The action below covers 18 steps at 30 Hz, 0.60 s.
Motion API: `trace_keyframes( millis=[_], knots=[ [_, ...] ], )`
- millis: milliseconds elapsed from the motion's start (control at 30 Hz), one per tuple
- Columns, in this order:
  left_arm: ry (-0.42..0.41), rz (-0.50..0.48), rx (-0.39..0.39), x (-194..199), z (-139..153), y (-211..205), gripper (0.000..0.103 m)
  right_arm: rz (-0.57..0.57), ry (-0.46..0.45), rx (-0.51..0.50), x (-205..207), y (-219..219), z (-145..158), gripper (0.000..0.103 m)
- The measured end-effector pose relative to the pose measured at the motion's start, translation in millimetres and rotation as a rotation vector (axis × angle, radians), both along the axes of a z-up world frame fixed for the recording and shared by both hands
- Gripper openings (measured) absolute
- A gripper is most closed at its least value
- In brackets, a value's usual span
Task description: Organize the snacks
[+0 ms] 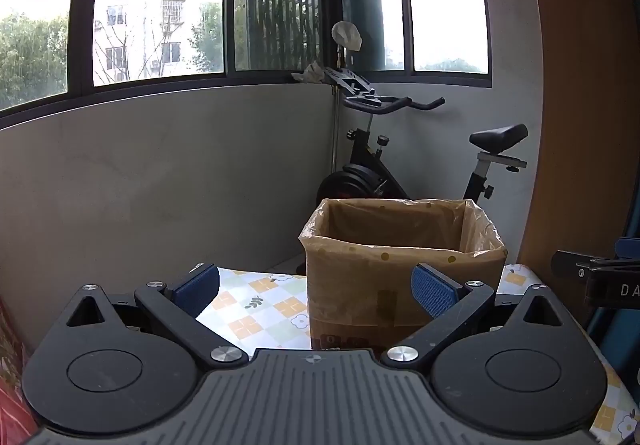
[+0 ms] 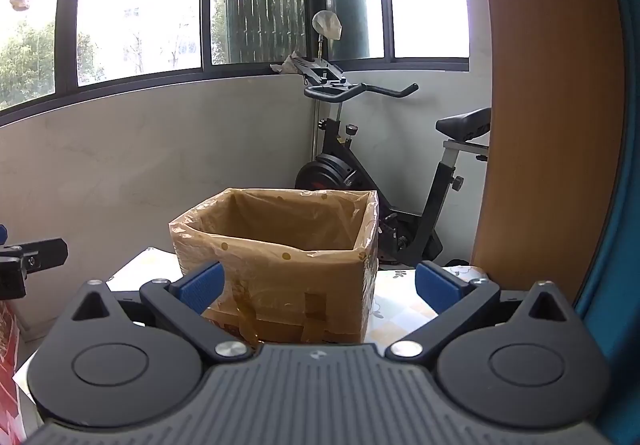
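A cardboard box [image 1: 400,273] lined with a clear dotted plastic bag stands open-topped on a table with a checked floral cloth [image 1: 256,305]. My left gripper [image 1: 316,287] is open in front of it, blue pads wide apart, nothing between them. In the right wrist view the same box [image 2: 288,265] sits just beyond my right gripper [image 2: 320,283], which is open too and holds nothing. The box's inside looks bare as far as I can see. No snacks show in either view, apart from a red package [image 1: 10,385] at the left edge.
An exercise bike [image 1: 404,165] stands behind the table in the corner below the windows. A wooden panel [image 2: 552,105] rises on the right. The other gripper's black tip [image 1: 592,273] shows at the right edge, and likewise at the left edge [image 2: 28,261] of the right wrist view.
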<state>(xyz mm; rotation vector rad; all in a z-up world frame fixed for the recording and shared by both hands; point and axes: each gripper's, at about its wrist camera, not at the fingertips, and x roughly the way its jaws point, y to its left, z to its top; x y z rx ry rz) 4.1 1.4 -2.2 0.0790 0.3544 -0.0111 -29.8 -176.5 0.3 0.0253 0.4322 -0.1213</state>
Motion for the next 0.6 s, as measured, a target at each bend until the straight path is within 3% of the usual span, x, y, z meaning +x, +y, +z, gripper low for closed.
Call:
trace_keyframes(
  millis=[600],
  knots=[
    [0.007, 0.003, 0.002, 2.1, 1.8, -1.7, 0.103, -0.001, 0.008, 0.007, 2.1, -3.3, 1.0, 0.103]
  ],
)
